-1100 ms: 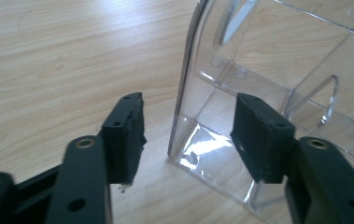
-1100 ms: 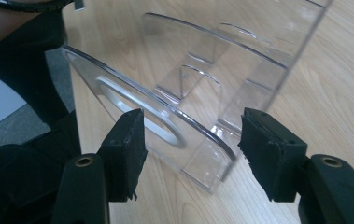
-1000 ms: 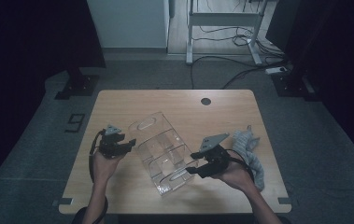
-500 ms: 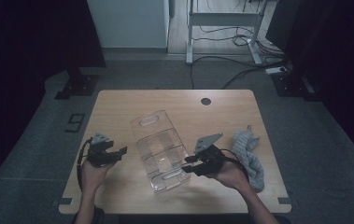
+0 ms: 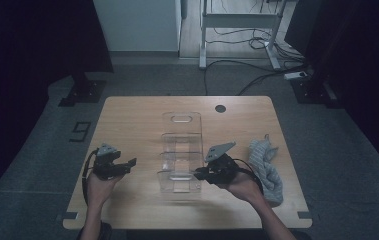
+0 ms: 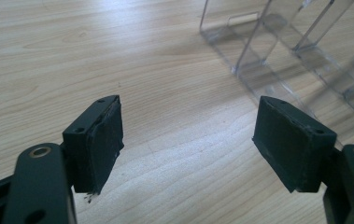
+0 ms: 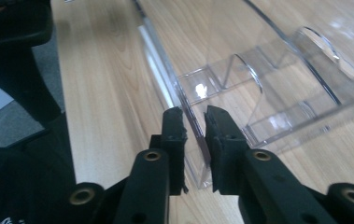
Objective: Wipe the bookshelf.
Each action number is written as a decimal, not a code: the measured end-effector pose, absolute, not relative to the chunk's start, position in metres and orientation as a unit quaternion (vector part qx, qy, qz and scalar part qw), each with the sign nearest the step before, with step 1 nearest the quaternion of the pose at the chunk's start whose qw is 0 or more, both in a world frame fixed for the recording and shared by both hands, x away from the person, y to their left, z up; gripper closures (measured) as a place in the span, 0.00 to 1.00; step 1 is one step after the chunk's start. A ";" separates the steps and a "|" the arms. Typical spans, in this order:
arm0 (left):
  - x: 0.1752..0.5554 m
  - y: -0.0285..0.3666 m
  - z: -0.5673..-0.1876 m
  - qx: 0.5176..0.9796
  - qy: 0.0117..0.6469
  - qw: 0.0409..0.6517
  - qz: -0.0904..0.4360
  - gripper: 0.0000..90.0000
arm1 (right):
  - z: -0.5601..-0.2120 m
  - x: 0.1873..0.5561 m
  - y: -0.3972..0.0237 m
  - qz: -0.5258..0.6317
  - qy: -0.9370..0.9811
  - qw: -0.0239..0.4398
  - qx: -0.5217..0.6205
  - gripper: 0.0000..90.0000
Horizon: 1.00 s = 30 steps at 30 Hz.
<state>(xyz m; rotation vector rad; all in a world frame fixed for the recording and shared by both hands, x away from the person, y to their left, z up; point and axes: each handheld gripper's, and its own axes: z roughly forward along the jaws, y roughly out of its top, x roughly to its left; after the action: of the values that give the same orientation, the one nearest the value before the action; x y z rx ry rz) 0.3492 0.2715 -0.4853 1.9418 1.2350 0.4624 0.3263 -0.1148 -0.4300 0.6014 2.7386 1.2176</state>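
Clear plastic organizer (image 5: 180, 150) sits mid-table, long way near to far. My right gripper (image 5: 200, 174) jaws just closing, now pinching its right wall at near end, guess to steady or drag it. Left gripper (image 5: 125, 164) just opening, empty, parked left of it. Grey cloth (image 5: 267, 165) waits at right.

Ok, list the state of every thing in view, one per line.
Organizer: clear, lying flat on the table, compartments empty, its wall clamped at the near right side.
Right gripper: jaws have just been closing, now shut on the organizer's wall.
Left gripper: jaws have just been opening, now open, nothing between them, apart from the organizer.
Cloth: crumpled, lying at the table's right edge.
Table: wooden, level.
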 end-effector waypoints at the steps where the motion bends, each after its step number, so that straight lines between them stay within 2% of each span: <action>1: 0.350 0.271 -0.485 0.764 0.485 0.386 0.181 0.26 | -0.430 0.326 -0.115 0.397 0.895 0.045 0.199 0.89; 6: 0.350 0.264 -0.483 0.770 0.475 0.386 0.182 0.26 | -0.429 0.325 -0.111 0.386 0.897 0.077 0.202 0.96; 8: 0.349 0.262 -0.481 0.771 0.471 0.390 0.179 0.26 | -0.428 0.324 -0.109 0.374 0.898 0.101 0.208 0.97; 10: 0.348 0.259 -0.479 0.773 0.465 0.394 0.178 0.26 | -0.428 0.326 -0.108 0.373 0.896 0.101 0.220 0.96; 12: 0.348 0.255 -0.477 0.777 0.457 0.396 0.176 0.25 | -0.428 0.327 -0.109 0.373 0.895 0.101 0.223 0.95; 14: 0.348 0.250 -0.476 0.782 0.450 0.395 0.175 0.24 | -0.427 0.327 -0.110 0.378 0.892 0.099 0.228 0.84; 17: 0.347 0.242 -0.474 0.790 0.436 0.395 0.173 0.24 | -0.423 0.329 -0.114 0.391 0.885 0.094 0.234 0.79; 23: 0.343 0.224 -0.470 0.803 0.408 0.401 0.166 0.23 | -0.419 0.329 -0.114 0.388 0.889 0.076 0.230 0.95; 30: 0.341 0.207 -0.466 0.813 0.383 0.407 0.163 0.22 | -0.419 0.328 -0.104 0.387 0.892 0.069 0.224 0.94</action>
<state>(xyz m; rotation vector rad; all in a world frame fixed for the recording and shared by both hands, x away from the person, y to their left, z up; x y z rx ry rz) 0.3414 0.2071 -0.4656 2.0501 0.9663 0.4103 0.3275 -0.1036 -0.4194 0.6733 2.6856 1.1654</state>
